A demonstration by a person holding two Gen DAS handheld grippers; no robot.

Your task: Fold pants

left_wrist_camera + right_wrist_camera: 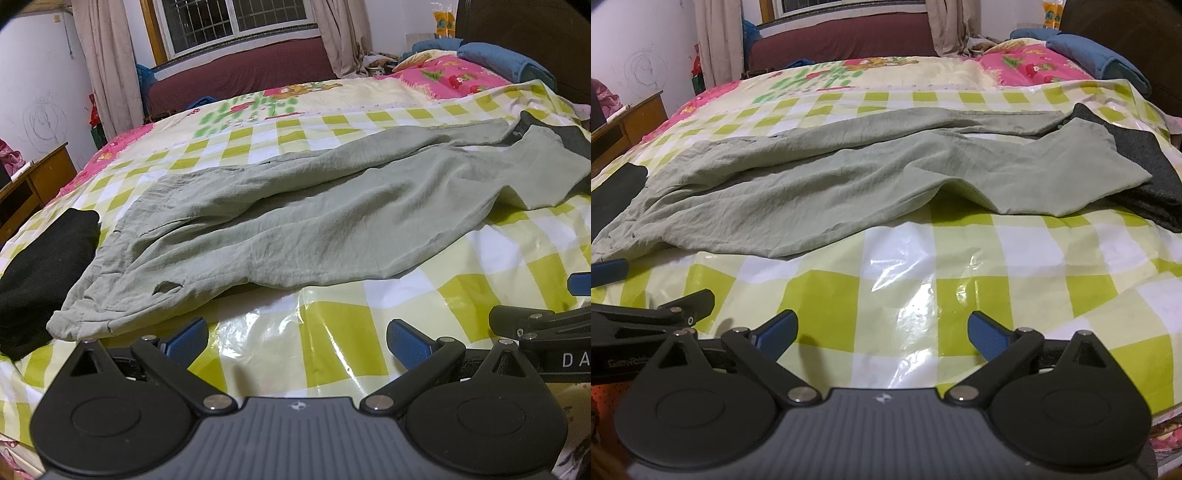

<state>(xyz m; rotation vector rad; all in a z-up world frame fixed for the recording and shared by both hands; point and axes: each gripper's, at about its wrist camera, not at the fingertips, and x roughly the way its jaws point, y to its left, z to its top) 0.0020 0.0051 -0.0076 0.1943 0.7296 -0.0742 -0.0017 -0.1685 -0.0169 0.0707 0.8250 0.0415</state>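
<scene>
Checked bed cover [332,332] under unfolded pants [295,221]

Bed [332,354] lying under a glossy sheet checked in yellow-green and white, wrinkling and catching glare near the front edge. Sage-green pants [295,221] spreading across that sheet, waistband to the left, legs running right, creased and partly bunching. Black garment [40,273] resting at the left, touching the waistband. Dark grey cloth [1145,177] sitting under the leg ends at the right. Blue rolled blanket [506,61] lying far back beside pink floral bedding [443,77].
</scene>
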